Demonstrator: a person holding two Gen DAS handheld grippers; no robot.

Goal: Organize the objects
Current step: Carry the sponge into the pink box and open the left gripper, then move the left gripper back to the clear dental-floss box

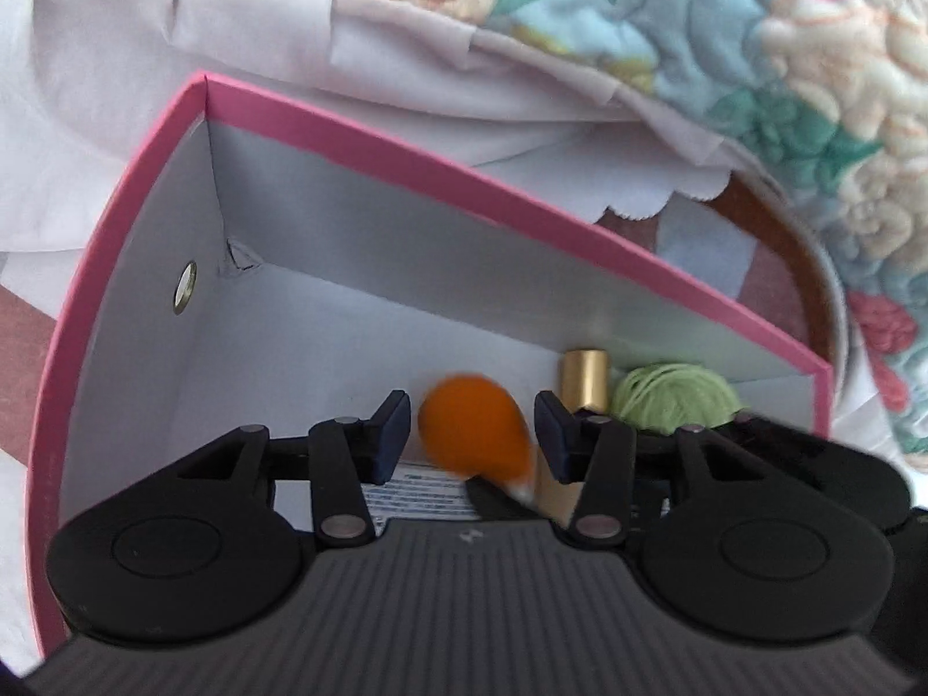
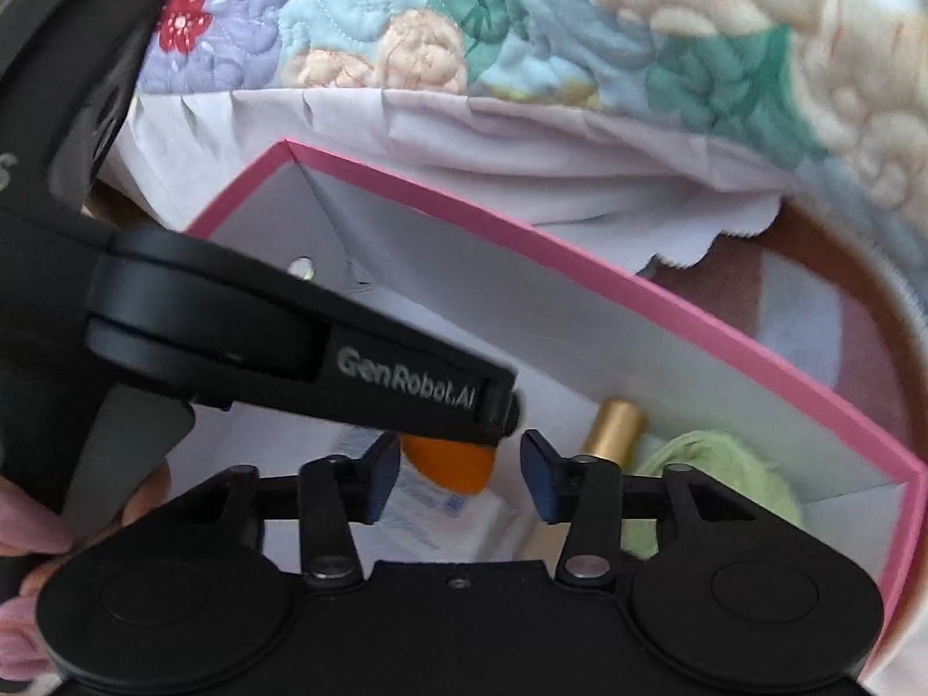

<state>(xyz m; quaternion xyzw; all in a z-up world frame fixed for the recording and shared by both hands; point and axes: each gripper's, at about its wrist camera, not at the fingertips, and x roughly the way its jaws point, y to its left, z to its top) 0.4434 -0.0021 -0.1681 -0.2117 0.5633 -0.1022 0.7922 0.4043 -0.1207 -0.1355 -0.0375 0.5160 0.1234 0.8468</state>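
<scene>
A pink box (image 1: 406, 133) with a white inside lies open on a bed. An orange teardrop-shaped sponge (image 1: 470, 429), blurred, sits between the fingers of my left gripper (image 1: 472, 429), which is open with gaps on both sides of it. A gold tube (image 1: 583, 385) and a green yarn ball (image 1: 673, 397) lie in the box's right corner. A white labelled packet (image 1: 417, 496) lies under the sponge. My right gripper (image 2: 461, 472) is open and empty above the box (image 2: 638, 284). The left gripper's black body (image 2: 290, 342) crosses in front of the sponge (image 2: 449, 461), beside the tube (image 2: 615, 426) and yarn (image 2: 719, 475).
A floral quilt (image 1: 696, 46) and white tissue paper (image 1: 232, 58) lie behind the box. A round brown tray rim (image 1: 812, 267) sits to the right of the box. A hand (image 2: 23, 522) holds the left gripper at the lower left.
</scene>
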